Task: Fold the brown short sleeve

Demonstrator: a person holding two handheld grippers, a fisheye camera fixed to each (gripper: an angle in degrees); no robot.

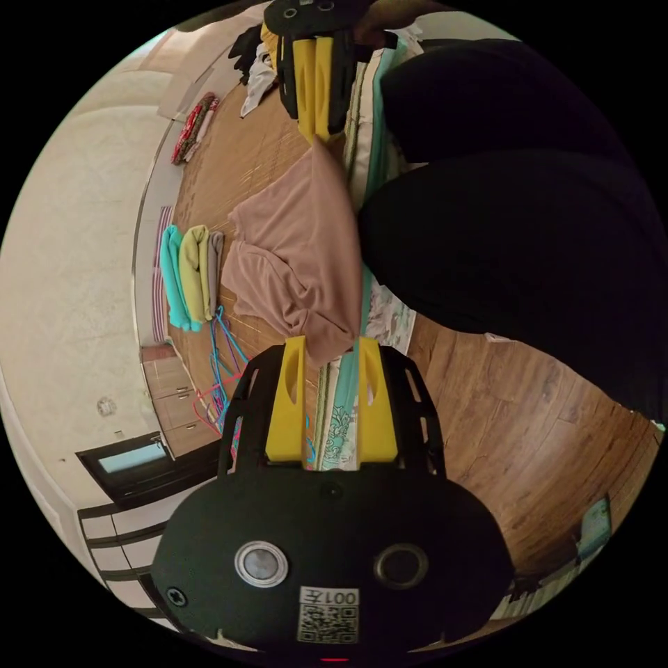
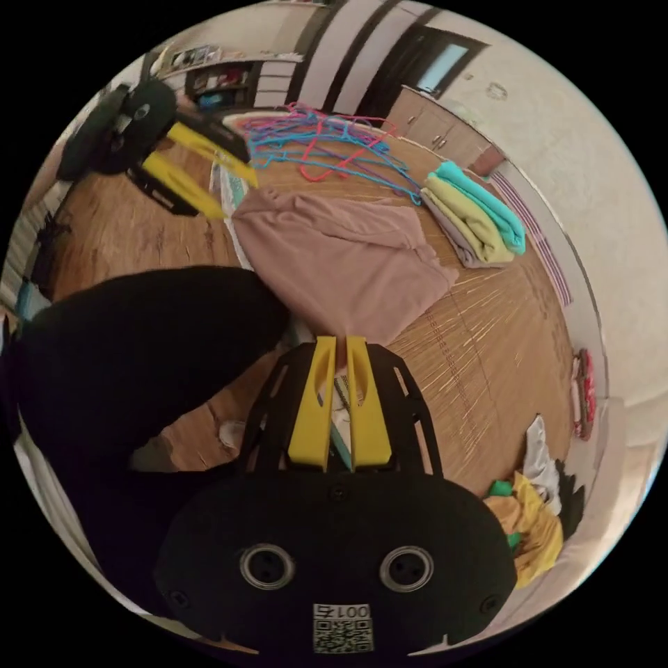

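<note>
Left gripper view: we see the left gripper (image 1: 332,342) with its yellow jaws spread wide, the hem end of the brown shirt (image 1: 296,254) hanging into the gap between them; neither jaw presses the cloth. At the far end of the shirt the right gripper (image 1: 314,136) has its jaws drawn together on a corner of the fabric, lifting it into a peak. The shirt lies half raised, half crumpled over a bamboo mat (image 1: 229,160), along the mat's edge beside a person's dark-clad legs (image 1: 515,243). Beyond the shirt sits a stack of folded clothes (image 1: 188,275), teal, yellow-green and grey, with a tangle of hangers (image 1: 221,362) just beside it. A heap of unfolded laundry (image 1: 256,66) lies at the mat's far end.

In the right gripper view, we see that gripper's jaws nearly closed on the shirt (image 2: 341,254), which spreads away from them across the mat (image 2: 480,348) toward the left gripper (image 2: 233,191), its jaws apart at the shirt's other end. The folded stack (image 2: 476,219) and hangers (image 2: 327,146) lie past the shirt; the laundry heap (image 2: 532,508) lies well apart from them.
</note>
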